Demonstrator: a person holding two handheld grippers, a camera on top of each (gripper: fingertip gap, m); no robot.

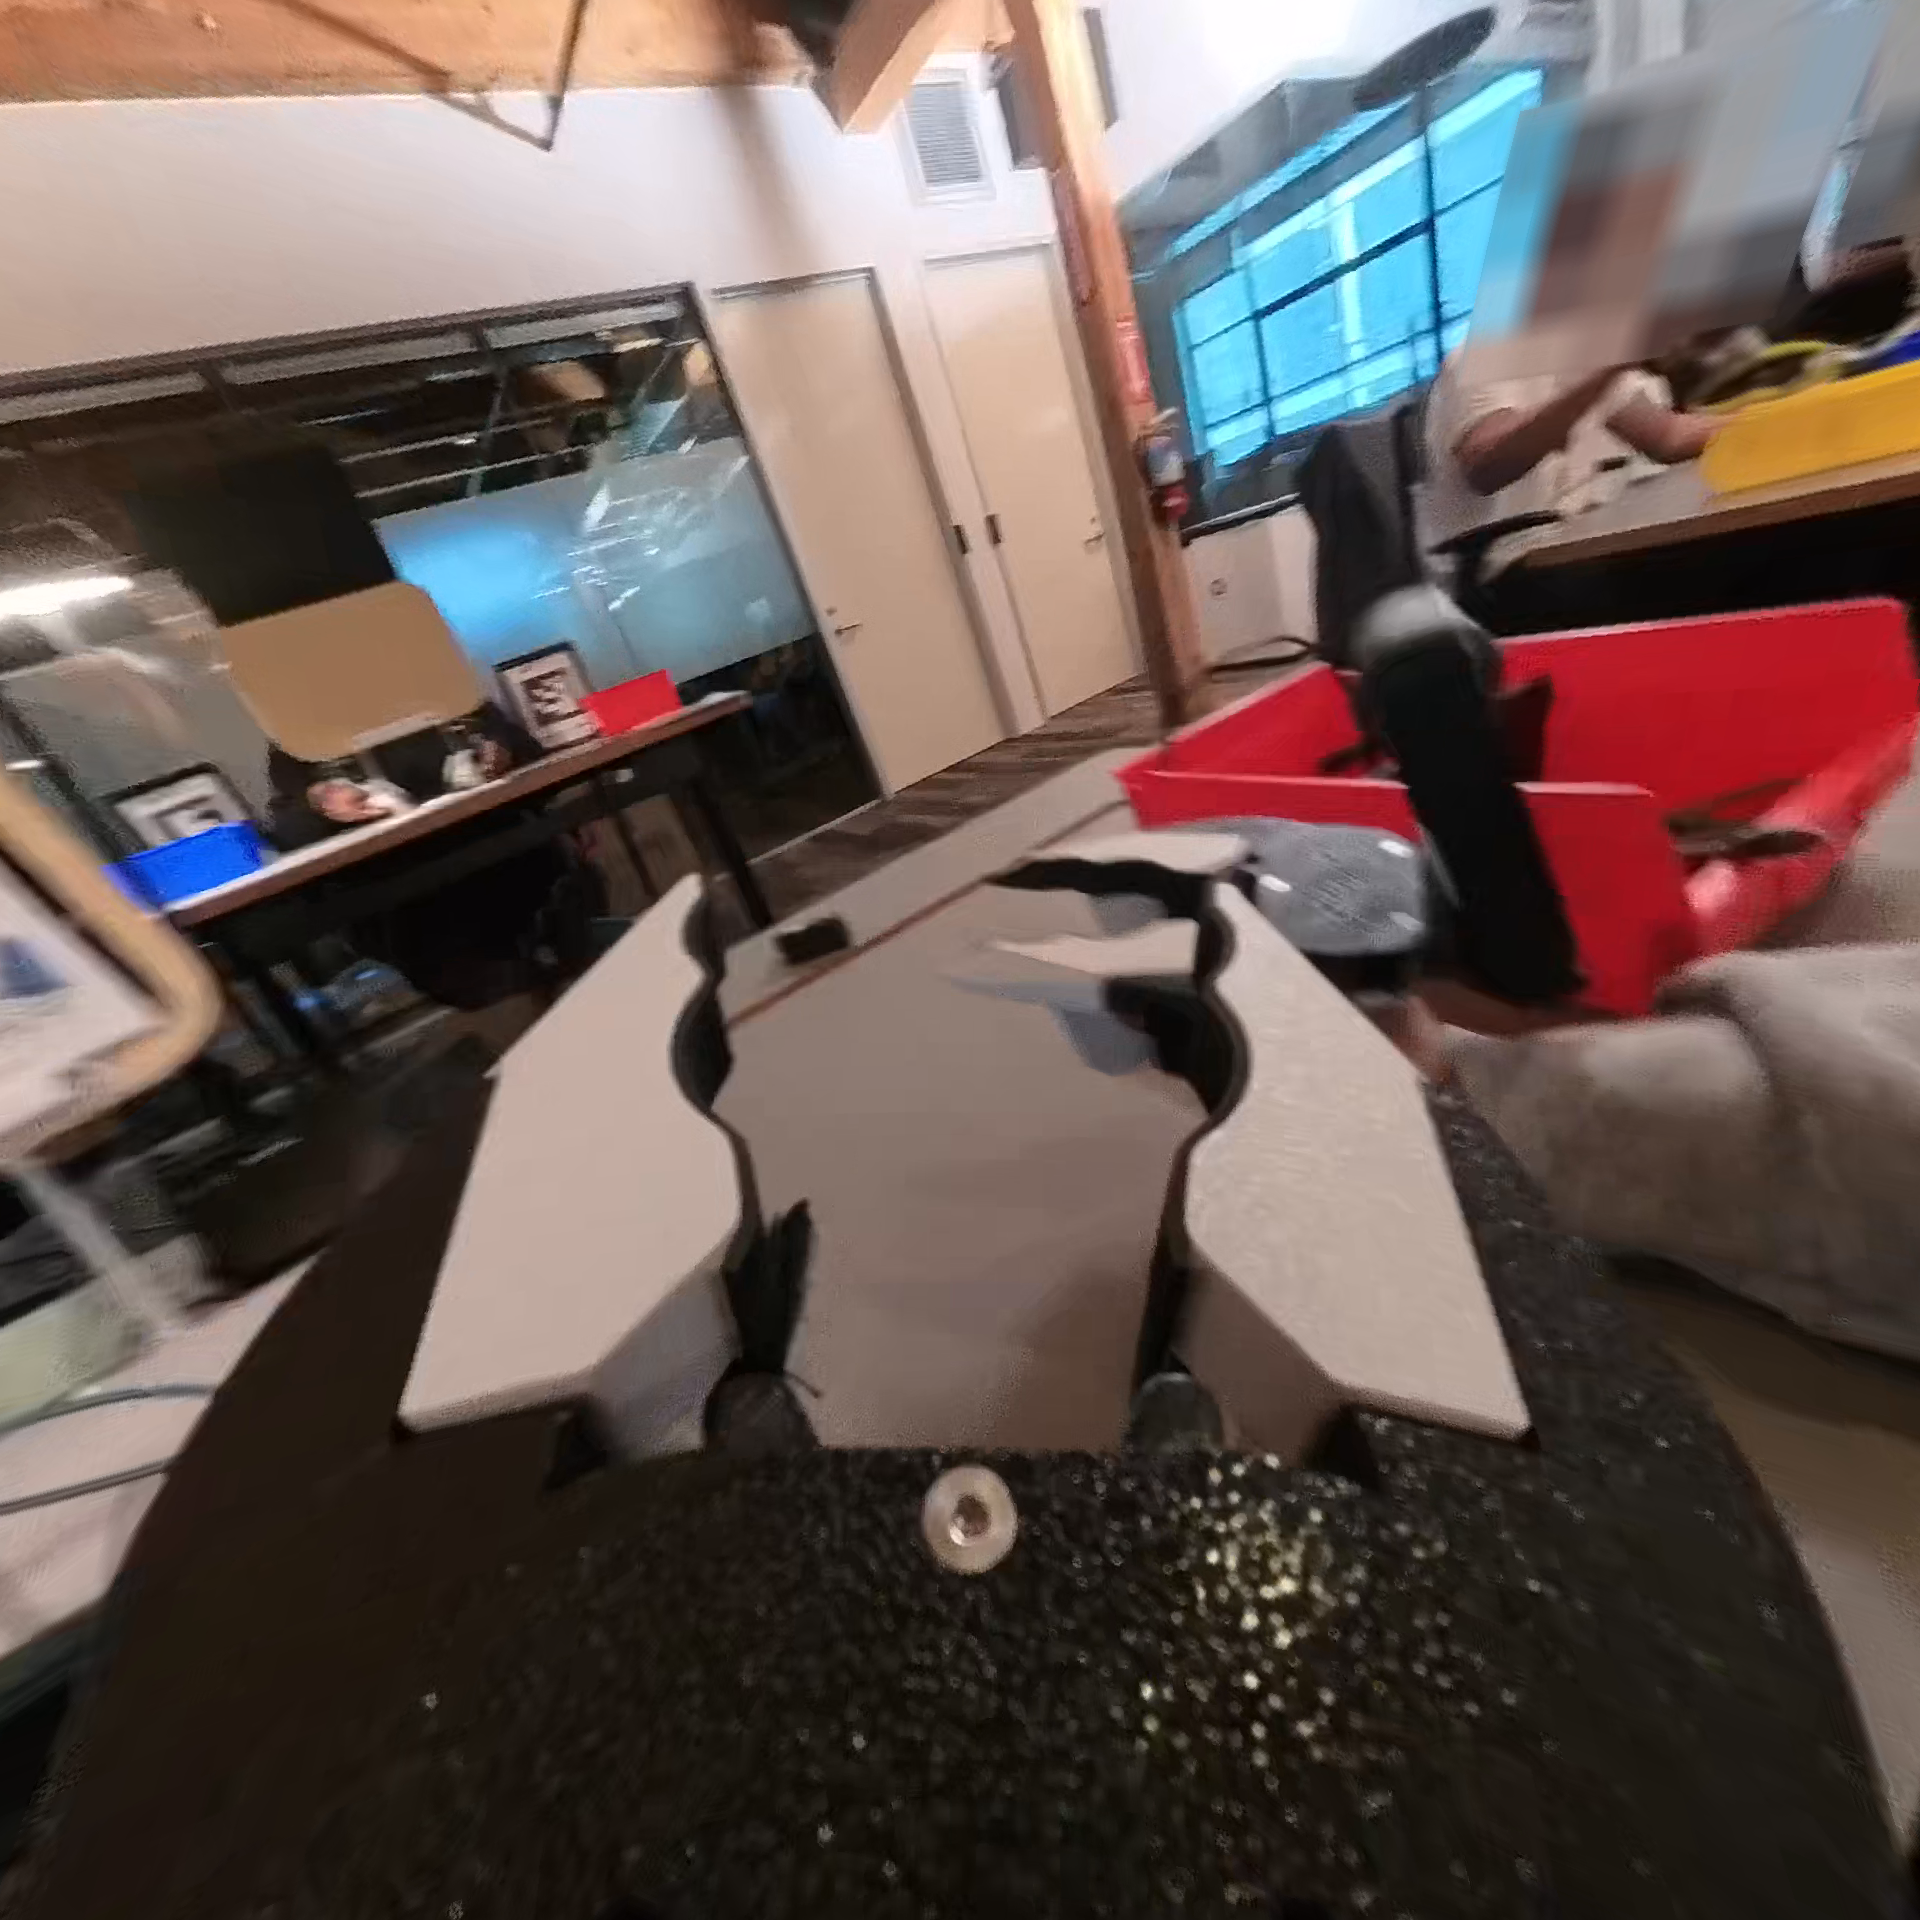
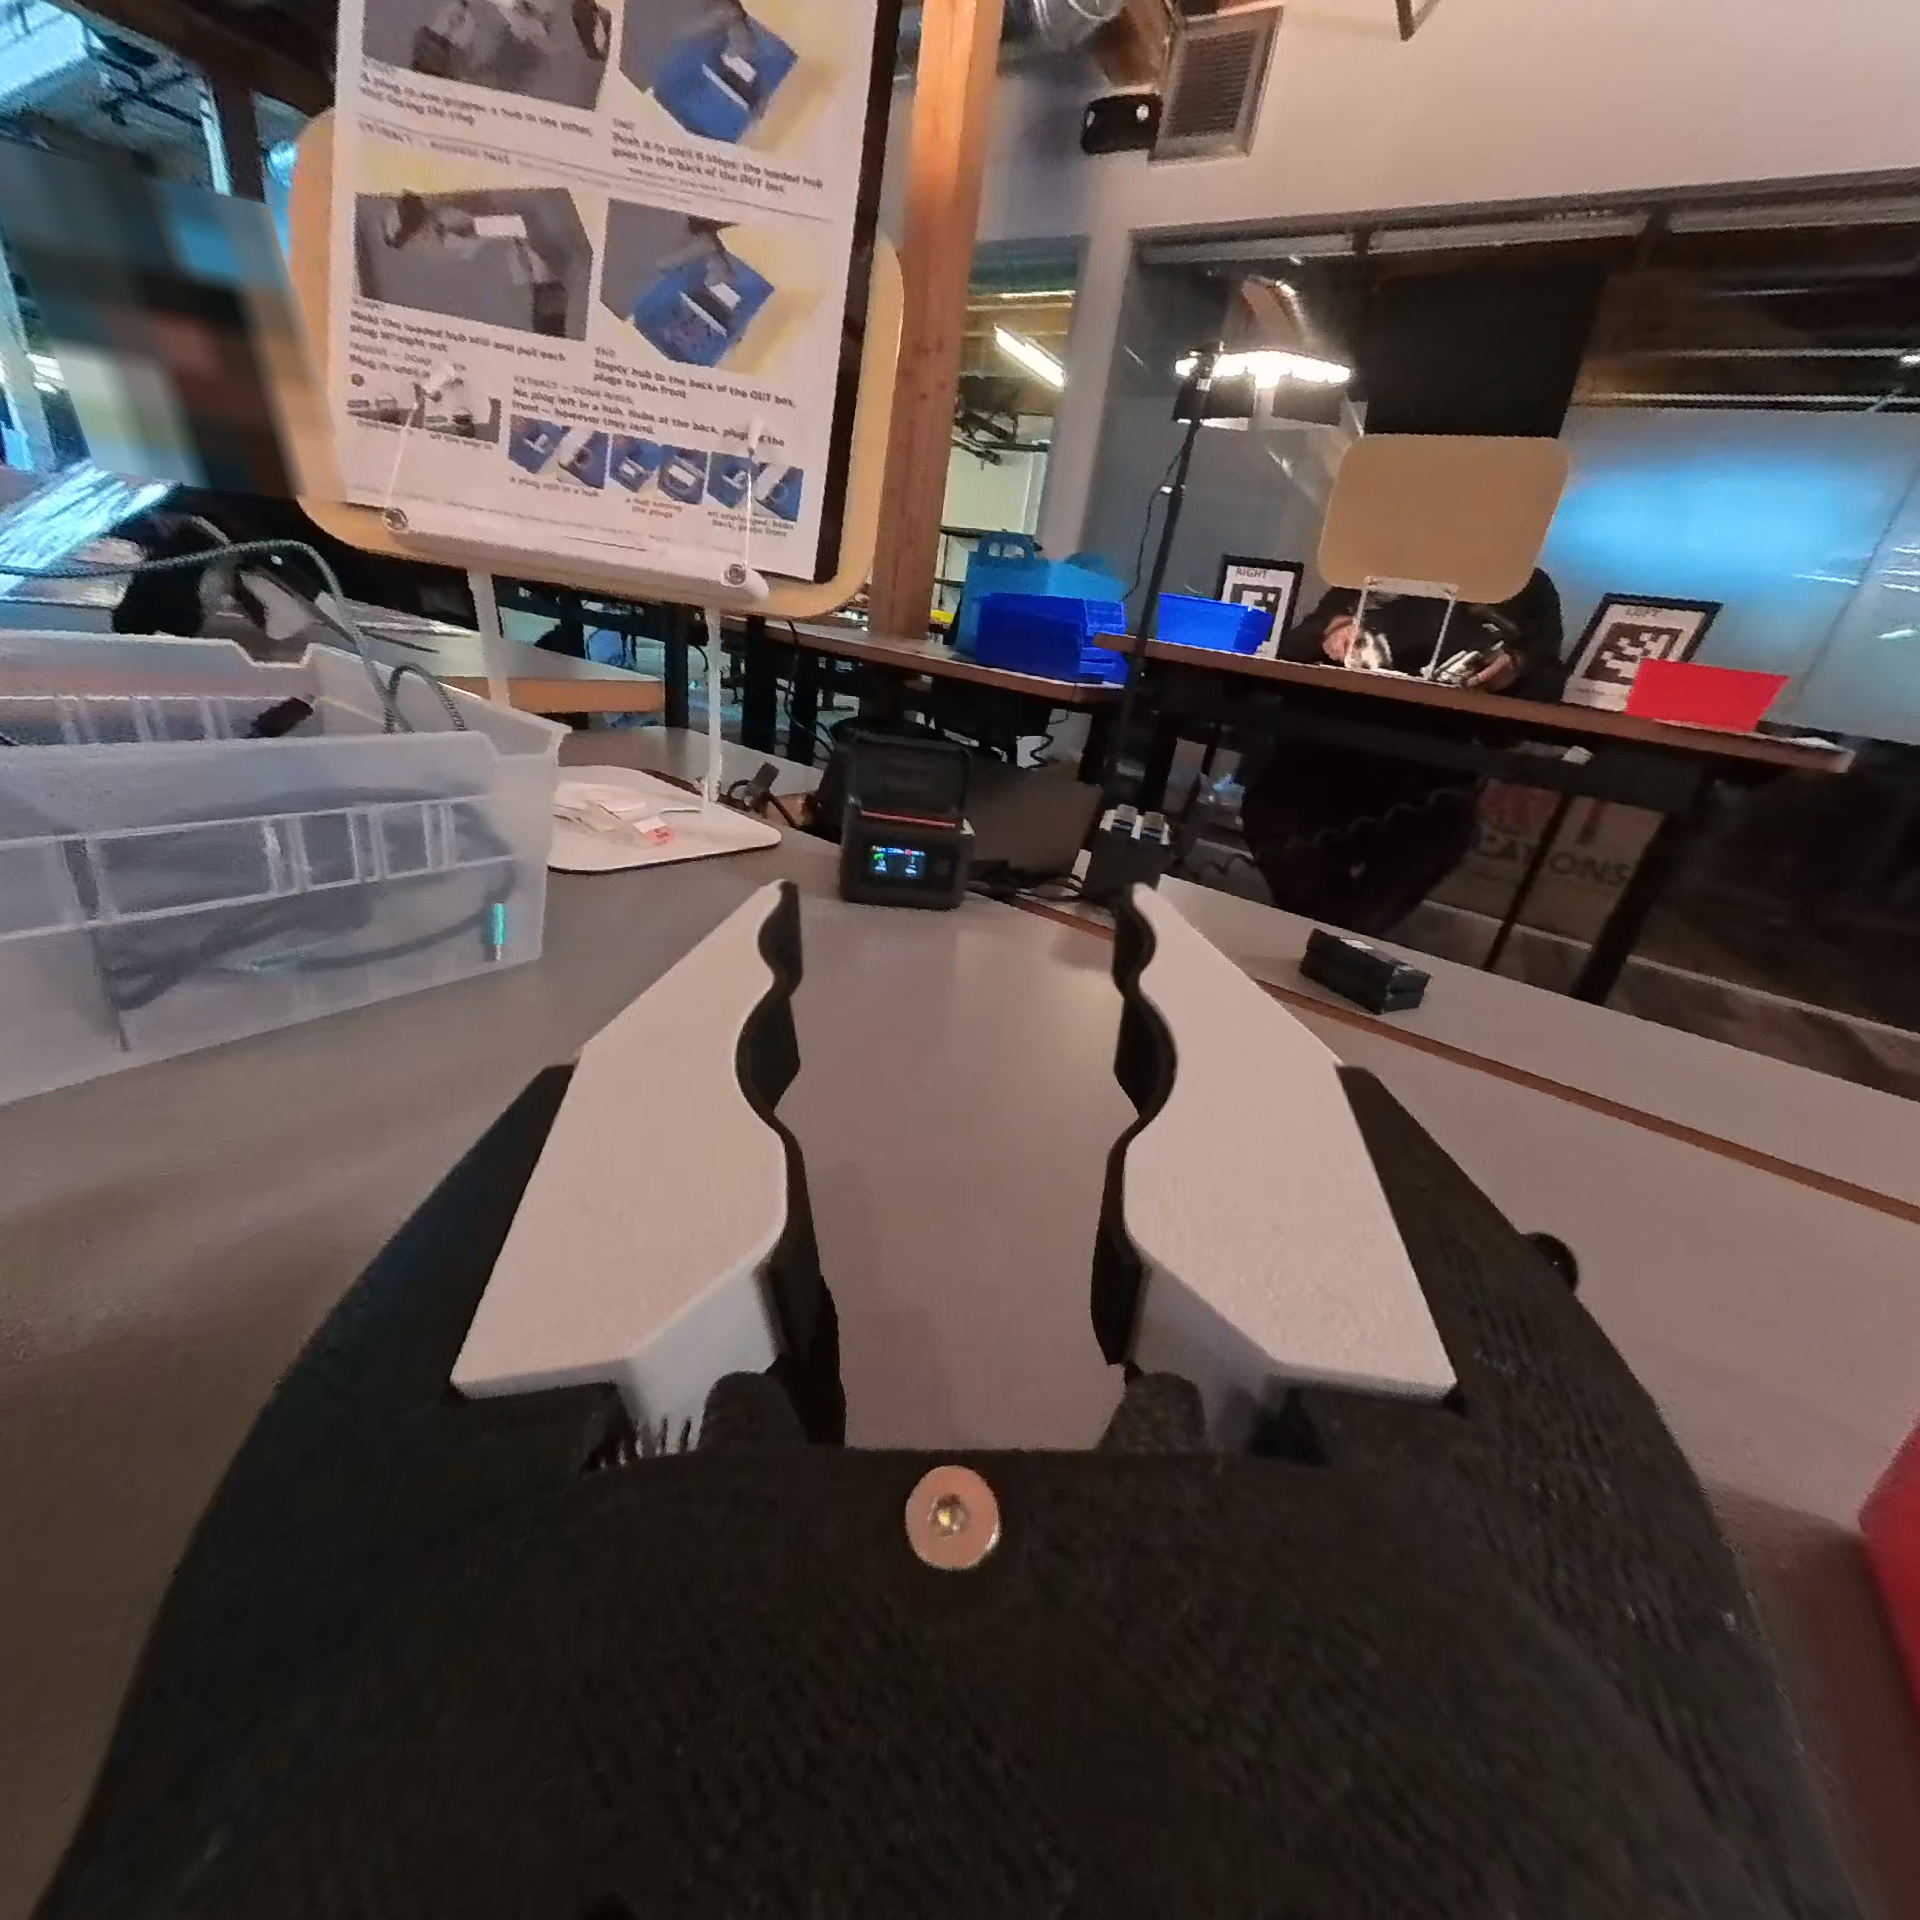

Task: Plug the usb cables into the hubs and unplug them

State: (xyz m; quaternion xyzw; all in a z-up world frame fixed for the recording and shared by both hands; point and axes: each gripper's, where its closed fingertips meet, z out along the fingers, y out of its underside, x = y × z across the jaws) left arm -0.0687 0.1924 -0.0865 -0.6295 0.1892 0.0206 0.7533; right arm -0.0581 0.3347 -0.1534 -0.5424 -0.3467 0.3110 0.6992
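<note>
While your left tongs (image 1: 961, 935) hang above the grey tabletop (image 1: 935, 1164) with their white fingers (image 1: 613, 1122) spread wide and nothing between them, the left wrist view is smeared with blur, so fine detail is hard to read. Just past the right fingertip a dark grey flat piece (image 1: 1340, 883) lies by the red bin (image 1: 1621, 727); you cannot tell from this view whether it is a hub. A black upright object (image 1: 1455, 790) stands in front of that bin, with thin dark cables (image 1: 1745, 821) lying inside it at the right.

Your right tongs (image 2: 961, 904) are also wide apart and empty, held low over the tabletop (image 2: 260, 1195). To their left sits a clear plastic bin (image 2: 260, 862) with dividers, holding dark usb cables (image 2: 312, 935) coiled in its front compartment, and a braided cable (image 2: 416, 691) runs over its back edge. Straight beyond the fingertips stands a small black device with a lit screen (image 2: 906, 847), and next to it a dark block with blue ports on top (image 2: 1132, 847). A small black box (image 2: 1363, 971) lies apart on the tabletop to the right. An instruction sheet on a stand (image 2: 592, 281) rises behind the clear bin, and a red edge (image 2: 1896, 1538) shows at the far right.
</note>
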